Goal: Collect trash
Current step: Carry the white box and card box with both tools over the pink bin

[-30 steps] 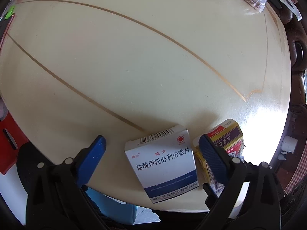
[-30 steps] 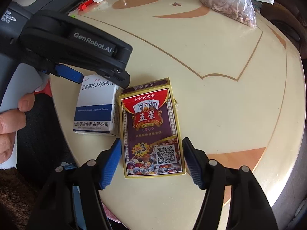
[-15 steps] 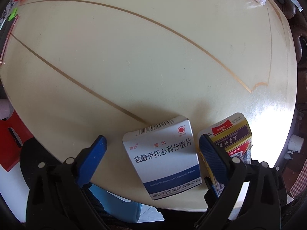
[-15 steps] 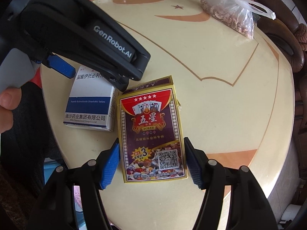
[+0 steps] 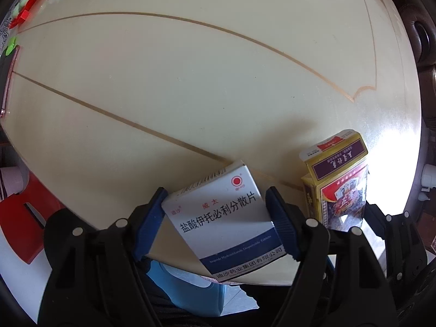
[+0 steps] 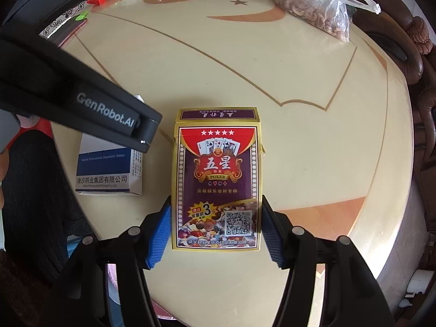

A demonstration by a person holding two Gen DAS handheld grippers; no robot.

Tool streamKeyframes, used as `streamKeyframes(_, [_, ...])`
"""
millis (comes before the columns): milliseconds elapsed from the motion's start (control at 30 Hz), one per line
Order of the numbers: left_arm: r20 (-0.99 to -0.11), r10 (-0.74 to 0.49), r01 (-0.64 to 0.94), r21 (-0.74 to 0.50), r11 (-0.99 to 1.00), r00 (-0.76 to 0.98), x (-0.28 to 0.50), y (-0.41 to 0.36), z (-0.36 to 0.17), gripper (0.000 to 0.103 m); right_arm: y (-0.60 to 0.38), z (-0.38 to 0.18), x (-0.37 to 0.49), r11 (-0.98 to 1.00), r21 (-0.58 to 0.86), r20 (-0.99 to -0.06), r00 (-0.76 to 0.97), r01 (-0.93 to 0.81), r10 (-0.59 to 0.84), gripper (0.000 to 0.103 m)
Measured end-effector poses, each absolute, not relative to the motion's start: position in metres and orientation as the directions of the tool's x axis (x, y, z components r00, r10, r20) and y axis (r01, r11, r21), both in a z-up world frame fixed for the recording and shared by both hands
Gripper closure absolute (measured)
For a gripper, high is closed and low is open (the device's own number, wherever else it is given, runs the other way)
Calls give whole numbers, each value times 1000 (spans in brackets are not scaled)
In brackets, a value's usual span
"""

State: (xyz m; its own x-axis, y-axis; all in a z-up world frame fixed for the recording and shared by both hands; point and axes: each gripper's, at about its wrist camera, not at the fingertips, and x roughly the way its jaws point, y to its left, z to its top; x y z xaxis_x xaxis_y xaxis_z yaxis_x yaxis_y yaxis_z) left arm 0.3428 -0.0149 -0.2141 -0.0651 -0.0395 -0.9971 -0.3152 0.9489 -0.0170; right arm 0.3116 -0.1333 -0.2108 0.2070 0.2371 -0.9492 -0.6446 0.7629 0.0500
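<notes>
A white and blue medicine box [image 5: 226, 212] lies skewed near the front rim of the round cream table [image 5: 190, 81]. My left gripper [image 5: 216, 218] points straight down over it. Its jaws are closing, and both blue pads touch the box's sides. To its right lies a red, purple and gold playing-card box [image 6: 218, 169], also seen in the left wrist view [image 5: 338, 185]. My right gripper [image 6: 216, 229] straddles its near end, jaws closing, pads against both long edges. In the right wrist view the left tool's black housing [image 6: 81, 95] covers the top of the medicine box [image 6: 106, 174].
A clear bag of nuts [image 6: 313, 8] lies at the table's far right. Small red and green bits [image 5: 24, 17] sit at the far left rim. A brown sofa [image 6: 419, 109] borders the right side. A red stool [image 5: 24, 218] and a blue bin [image 5: 190, 291] stand below the front rim.
The left jaws have narrowed from wide apart to touching the medicine box. The right jaws have drawn in slightly against the card box. Both hands have stayed in place.
</notes>
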Motion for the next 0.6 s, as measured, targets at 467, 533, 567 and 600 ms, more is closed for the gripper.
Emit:
streamKeyframes(467, [-991,-58,-134,-74,988,117,309,-23,-175,31,-160,-163,297,859,8,-914,345,-513,214,45])
streamKeyframes(533, [-989,-54,-110,-70,991,141,299,-25,-170,31,-164,-154,288,867,6,-909,359,-498,212,45])
streamKeyframes(567, [-987,-55,-101,-71,992,150,296,-26,-166,31,-165,-150,285,870,2,-907,365,-492,209,45])
streamKeyframes(600, [-986,-54,-92,-70,993,159,301,-26,-156,31,-166,-148,282,873,-2,-905,371,-488,206,45])
